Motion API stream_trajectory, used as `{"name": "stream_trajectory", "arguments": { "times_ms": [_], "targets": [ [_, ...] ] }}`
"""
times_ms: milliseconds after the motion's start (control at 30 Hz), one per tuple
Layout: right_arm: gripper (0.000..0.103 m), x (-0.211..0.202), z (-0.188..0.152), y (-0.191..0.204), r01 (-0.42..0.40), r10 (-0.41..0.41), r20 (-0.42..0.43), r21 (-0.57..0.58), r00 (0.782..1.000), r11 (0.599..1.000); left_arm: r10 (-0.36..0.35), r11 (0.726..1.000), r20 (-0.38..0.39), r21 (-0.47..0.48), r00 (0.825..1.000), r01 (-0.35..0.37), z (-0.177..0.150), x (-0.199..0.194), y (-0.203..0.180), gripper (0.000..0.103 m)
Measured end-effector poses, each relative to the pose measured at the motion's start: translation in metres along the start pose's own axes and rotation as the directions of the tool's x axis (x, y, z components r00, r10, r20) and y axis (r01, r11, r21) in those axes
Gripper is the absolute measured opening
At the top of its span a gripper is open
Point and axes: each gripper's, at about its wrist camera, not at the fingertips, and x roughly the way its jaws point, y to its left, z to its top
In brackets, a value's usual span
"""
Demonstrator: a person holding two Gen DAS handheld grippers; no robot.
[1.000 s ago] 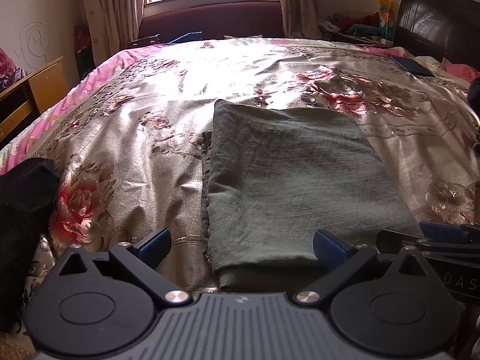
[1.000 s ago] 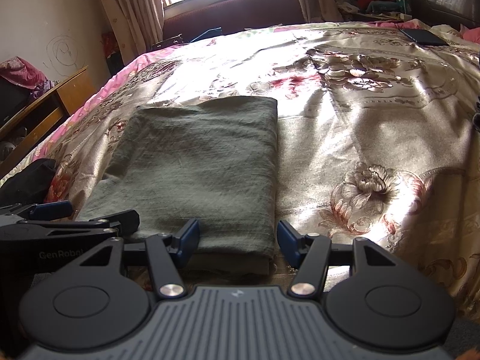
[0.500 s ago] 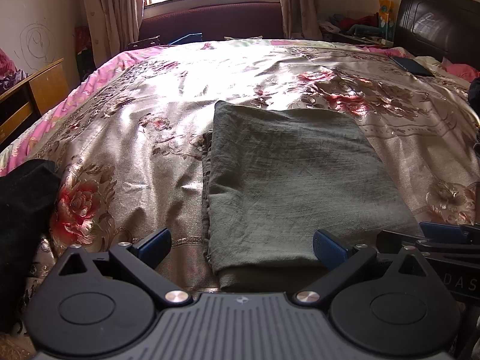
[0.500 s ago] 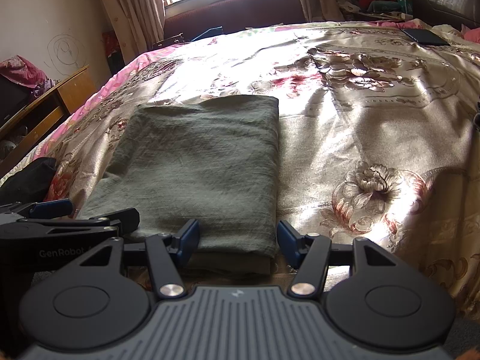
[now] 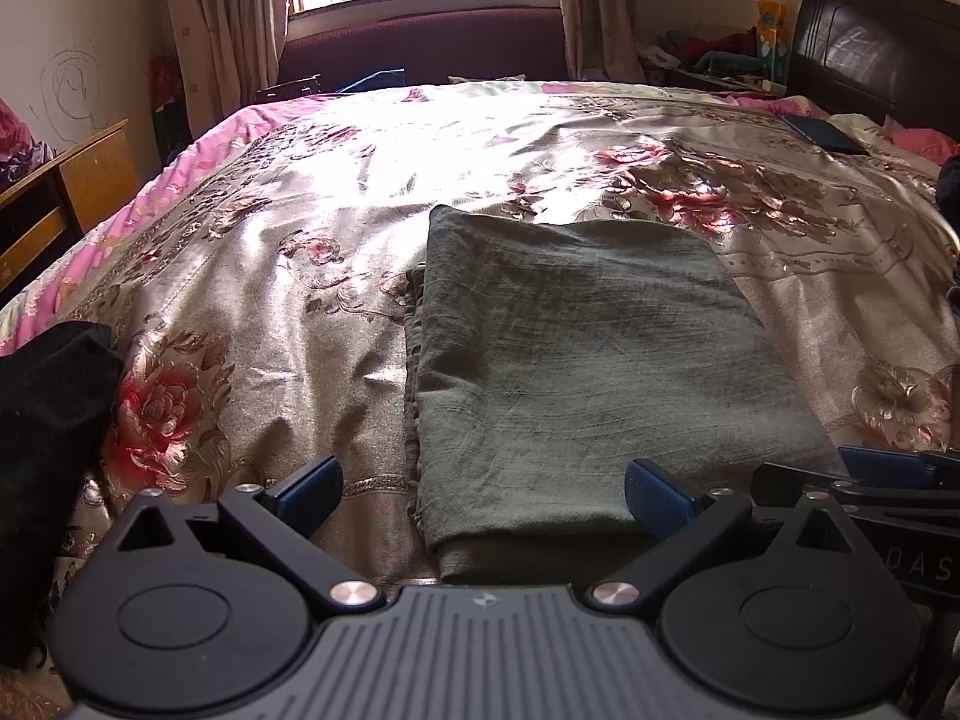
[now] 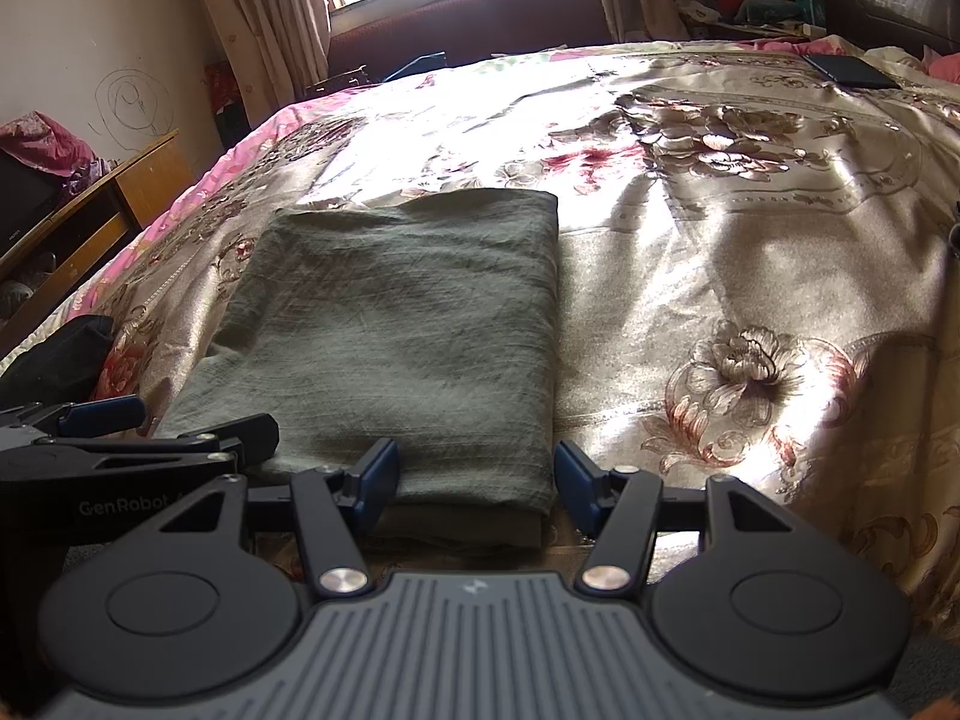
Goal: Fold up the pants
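Note:
Grey-green pants (image 5: 576, 348) lie folded into a flat rectangle on the flowered bedspread (image 5: 270, 276). My left gripper (image 5: 483, 489) hovers open at their near left corner, nothing between its blue pads. In the right wrist view the same pants (image 6: 408, 324) fill the middle left, and my right gripper (image 6: 477, 477) is open over their near right corner, jaws apart and not pressing the cloth. Each gripper shows in the other's view: the right one (image 5: 888, 480) at the right edge, the left one (image 6: 138, 432) at the left edge.
A black garment (image 5: 42, 420) lies at the bed's near left edge. A dark flat device (image 6: 849, 72) rests far right near the dark headboard (image 5: 870, 48). A wooden desk (image 6: 102, 204) stands left of the bed, a maroon sofa (image 5: 420, 48) under the window.

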Motion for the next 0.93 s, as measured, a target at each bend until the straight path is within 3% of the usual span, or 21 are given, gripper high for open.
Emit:
{"name": "stream_trajectory", "arguments": {
  "times_ms": [200, 933],
  "targets": [
    [0.059, 0.0019, -0.001, 0.0007, 0.001, -0.001, -0.007, -0.002, 1.0, 1.0, -0.068, 0.994, -0.047, -0.084, 0.997, 0.064, 0.0013, 0.0059, 0.0112, 0.103],
    [0.059, 0.0035, 0.0006, 0.0007, 0.002, -0.002, -0.009, -0.009, 1.0, 1.0, -0.028, 0.998, 0.016, -0.059, 0.999, 0.029, -0.0002, -0.0007, 0.0069, 0.103]
  ]
}}
